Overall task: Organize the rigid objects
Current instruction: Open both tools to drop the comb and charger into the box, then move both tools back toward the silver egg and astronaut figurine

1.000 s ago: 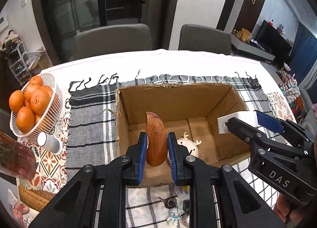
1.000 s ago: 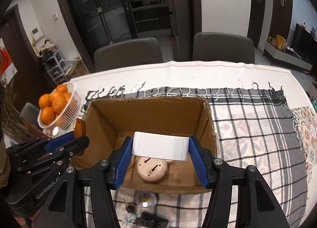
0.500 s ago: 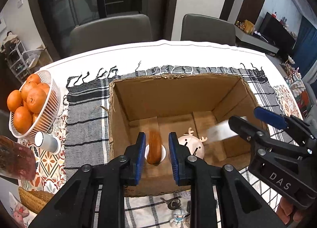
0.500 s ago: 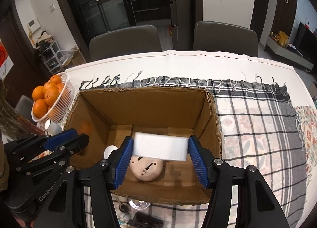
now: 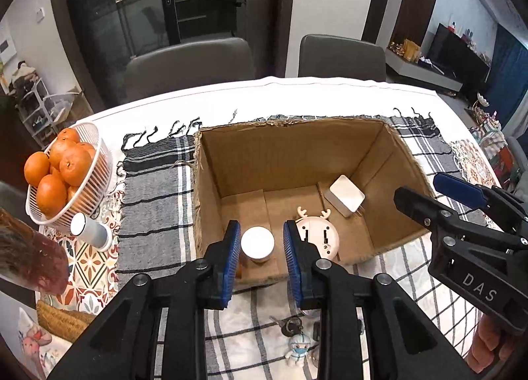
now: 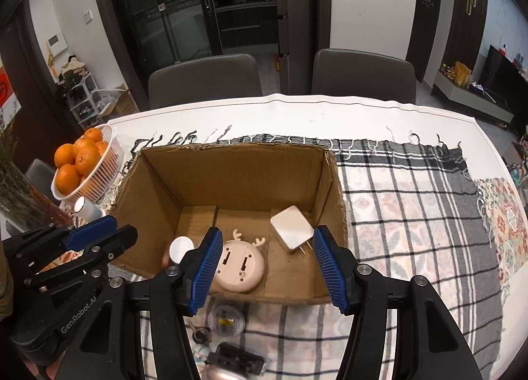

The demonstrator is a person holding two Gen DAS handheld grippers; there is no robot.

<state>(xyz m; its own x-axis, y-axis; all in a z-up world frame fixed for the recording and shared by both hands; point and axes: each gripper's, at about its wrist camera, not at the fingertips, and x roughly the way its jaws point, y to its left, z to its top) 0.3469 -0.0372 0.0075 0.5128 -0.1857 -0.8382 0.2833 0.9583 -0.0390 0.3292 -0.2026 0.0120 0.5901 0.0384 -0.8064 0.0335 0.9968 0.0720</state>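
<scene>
Charger (image 6: 291, 228) — loose in box (image 6: 237, 168)

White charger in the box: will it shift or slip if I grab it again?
The charger looks hard and smooth, so probably slippery. It seems to lean on the box wall, so a nudge may tip it flat.

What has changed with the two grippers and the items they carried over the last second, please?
Both let go: the right gripper dropped the white charger into the cardboard box, and the left gripper released its brown wooden piece there. The deer toy and orange basket stayed put.
</scene>
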